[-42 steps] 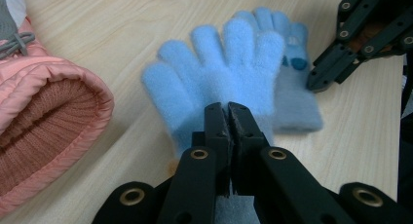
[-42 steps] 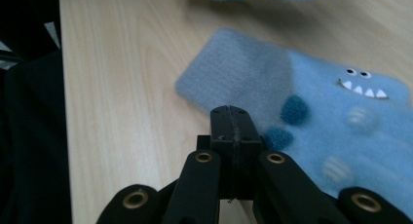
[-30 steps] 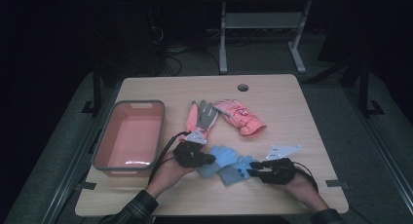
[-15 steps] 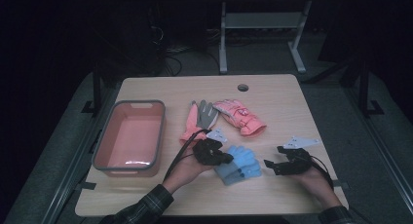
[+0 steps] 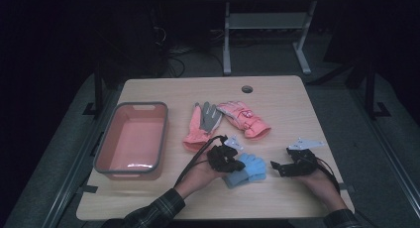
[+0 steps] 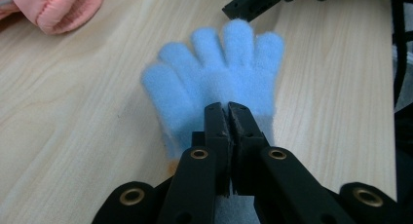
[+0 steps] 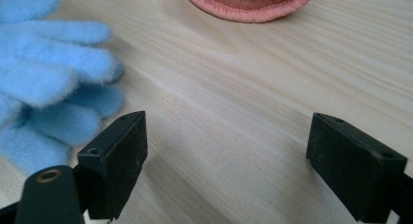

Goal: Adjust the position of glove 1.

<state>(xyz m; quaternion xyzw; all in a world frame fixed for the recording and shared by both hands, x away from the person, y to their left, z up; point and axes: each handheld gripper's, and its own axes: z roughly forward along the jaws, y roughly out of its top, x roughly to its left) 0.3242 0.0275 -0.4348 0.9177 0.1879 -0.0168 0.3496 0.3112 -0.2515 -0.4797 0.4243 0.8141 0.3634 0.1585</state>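
Left gripper (image 5: 232,161): clamped on the blue glove (image 6: 219,83) at the cuff end, jaws pinched tight on the fleece, glove fingers fanned toward 12 o'clock in the left gripper view. Right gripper (image 5: 280,167): jaws wide, just been opening, nothing between them but bare table (image 7: 234,87); blue glove lying off at 9 o'clock in the right gripper view, clear of the near pad.

Meaning, as a judgement: hand-over done, glove now carried by the left alone, right free for another piece. Probably bound for the bin (image 5: 163,134), at 9 o'clock of the left gripper in the high view, holding no gloves so far.

Against a second ago: both grippers then met on the glove at table centre; now right drawn back toward 3 o'clock, well apart from the glove, and left shifted slightly toward 3 o'clock with the glove in tow. Pink glove (image 5: 245,119) and grey-palmed glove (image 5: 203,124), at 12 o'clock of the left gripper, unmoved.
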